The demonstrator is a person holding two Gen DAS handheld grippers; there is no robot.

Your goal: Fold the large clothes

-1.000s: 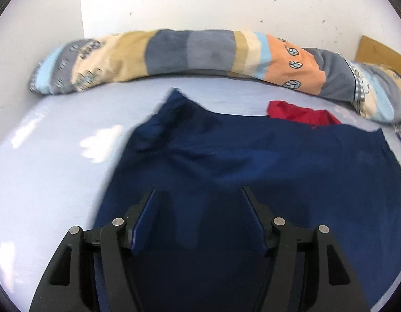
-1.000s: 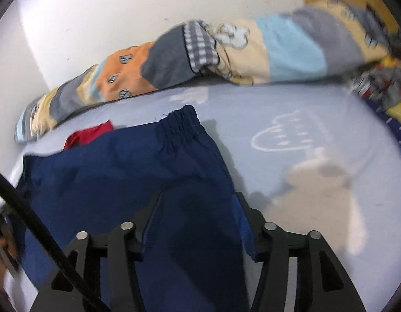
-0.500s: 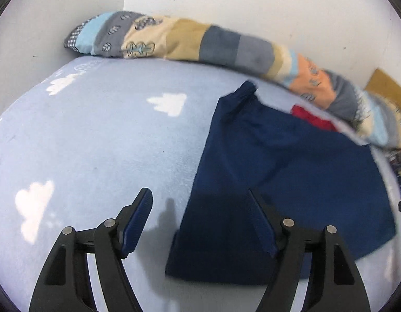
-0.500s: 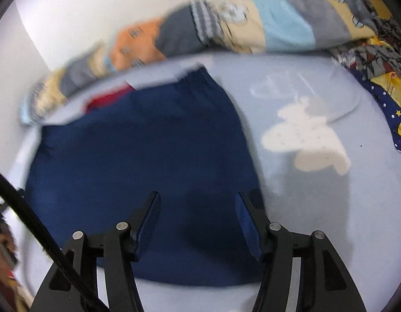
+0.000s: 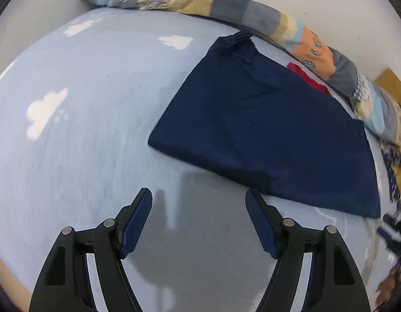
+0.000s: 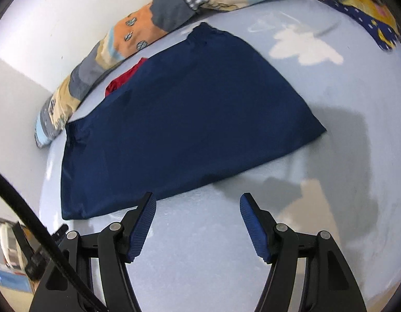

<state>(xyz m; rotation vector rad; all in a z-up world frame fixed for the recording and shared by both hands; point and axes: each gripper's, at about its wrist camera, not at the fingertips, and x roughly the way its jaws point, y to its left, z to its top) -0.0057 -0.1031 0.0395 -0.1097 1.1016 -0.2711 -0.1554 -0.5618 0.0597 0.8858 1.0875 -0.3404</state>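
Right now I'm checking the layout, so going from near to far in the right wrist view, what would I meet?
right gripper → bare blue sheet → folded navy garment → red cloth peeking out behind it → long patchwork pillow → white wall.

A red cloth lies mostly hidden behind the navy garment. From my left camera, the dark gear at the right rim is blurred and cut off. From my right, clutter beyond the bed's edge is too small to identify.
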